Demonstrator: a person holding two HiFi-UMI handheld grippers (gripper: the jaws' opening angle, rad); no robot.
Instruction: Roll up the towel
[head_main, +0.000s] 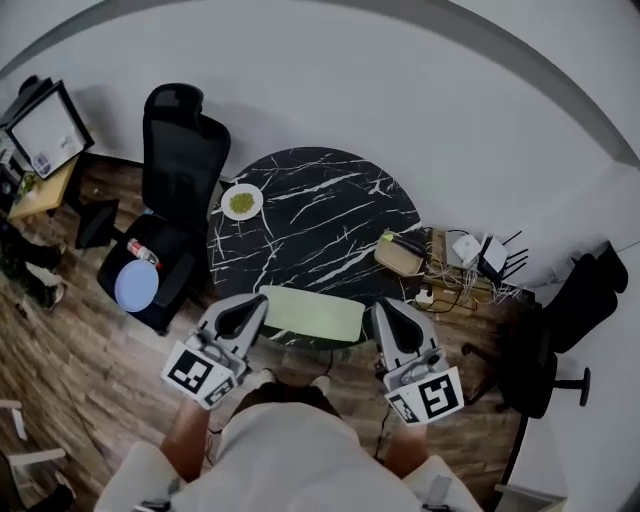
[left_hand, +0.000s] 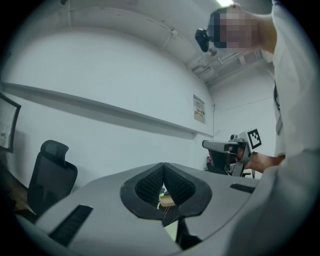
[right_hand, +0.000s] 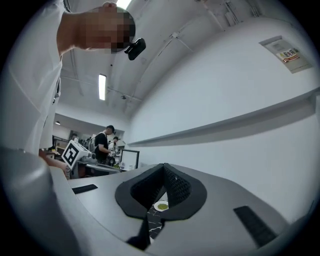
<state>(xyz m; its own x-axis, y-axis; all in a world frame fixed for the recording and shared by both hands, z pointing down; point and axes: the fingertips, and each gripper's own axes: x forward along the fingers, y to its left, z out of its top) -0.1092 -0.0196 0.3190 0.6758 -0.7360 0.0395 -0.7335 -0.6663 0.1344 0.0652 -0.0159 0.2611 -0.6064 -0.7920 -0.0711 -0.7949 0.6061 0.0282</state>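
The pale green towel (head_main: 312, 315) lies at the near edge of the round black marble table (head_main: 320, 210), between the left gripper (head_main: 252, 308) and the right gripper (head_main: 386, 312), each with its jaws pressed together on nothing.

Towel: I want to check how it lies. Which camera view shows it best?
Head view: the pale green towel lies whole on the near edge of the table. The left gripper view shows at most a pale sliver below its jaws; the right gripper view, nothing recognisable.
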